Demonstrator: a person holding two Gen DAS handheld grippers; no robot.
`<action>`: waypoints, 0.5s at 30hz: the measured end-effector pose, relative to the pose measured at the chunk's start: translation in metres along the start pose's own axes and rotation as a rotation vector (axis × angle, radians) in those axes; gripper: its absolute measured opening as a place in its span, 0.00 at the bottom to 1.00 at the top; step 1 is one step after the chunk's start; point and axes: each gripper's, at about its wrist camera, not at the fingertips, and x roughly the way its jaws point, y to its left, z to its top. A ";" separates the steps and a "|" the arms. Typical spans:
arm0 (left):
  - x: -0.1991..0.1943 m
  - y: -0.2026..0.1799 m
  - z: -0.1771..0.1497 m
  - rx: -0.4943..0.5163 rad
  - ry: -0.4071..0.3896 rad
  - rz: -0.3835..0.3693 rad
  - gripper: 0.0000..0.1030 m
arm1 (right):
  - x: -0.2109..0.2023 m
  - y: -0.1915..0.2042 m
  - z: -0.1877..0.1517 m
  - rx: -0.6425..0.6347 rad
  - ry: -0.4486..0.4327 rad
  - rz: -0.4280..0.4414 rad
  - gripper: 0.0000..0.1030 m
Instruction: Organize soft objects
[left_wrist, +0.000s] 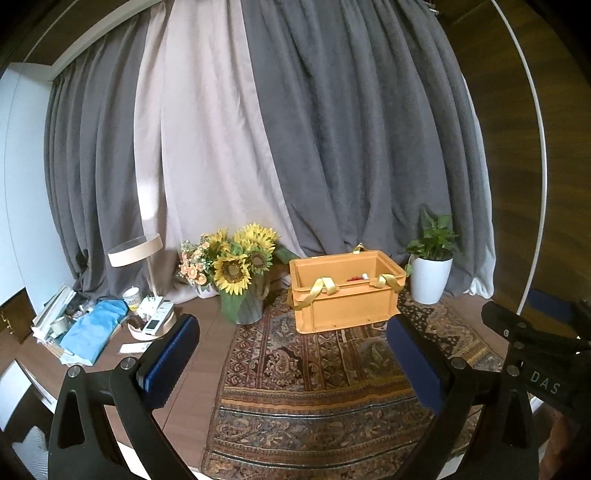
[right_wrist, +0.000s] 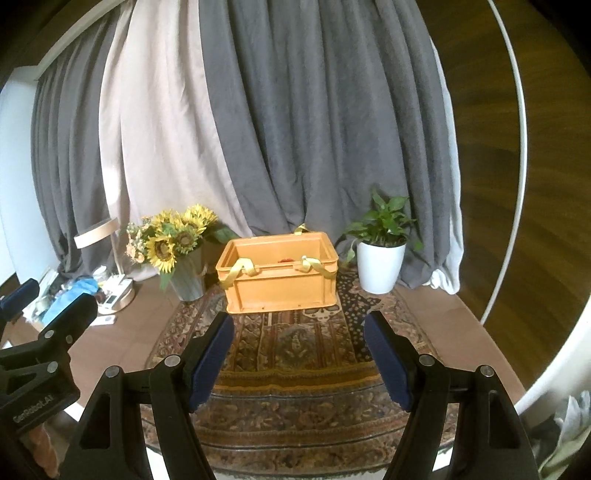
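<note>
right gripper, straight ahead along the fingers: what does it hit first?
Probably the orange crate. The right gripper is open and empty, with only patterned rug between. Depth is unclear; angled downward, it would meet the rug first.

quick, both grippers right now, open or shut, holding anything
left gripper: open, holding nothing, above the rug.
right gripper: open, holding nothing, facing the orange crate.

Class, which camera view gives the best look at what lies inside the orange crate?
The left wrist view: it looks further over the orange crate rim, showing a red item and something white beside it. The right wrist view shows the crate lower on, with only a red sliver.
</note>
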 end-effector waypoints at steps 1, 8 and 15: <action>-0.003 0.000 -0.001 -0.001 -0.001 -0.002 1.00 | -0.004 0.000 -0.001 0.001 -0.002 -0.001 0.72; -0.022 0.000 -0.006 0.004 -0.011 -0.001 1.00 | -0.025 -0.001 -0.010 0.002 -0.014 0.001 0.72; -0.040 -0.008 -0.010 0.004 -0.017 0.004 1.00 | -0.043 -0.008 -0.015 -0.009 -0.016 0.010 0.72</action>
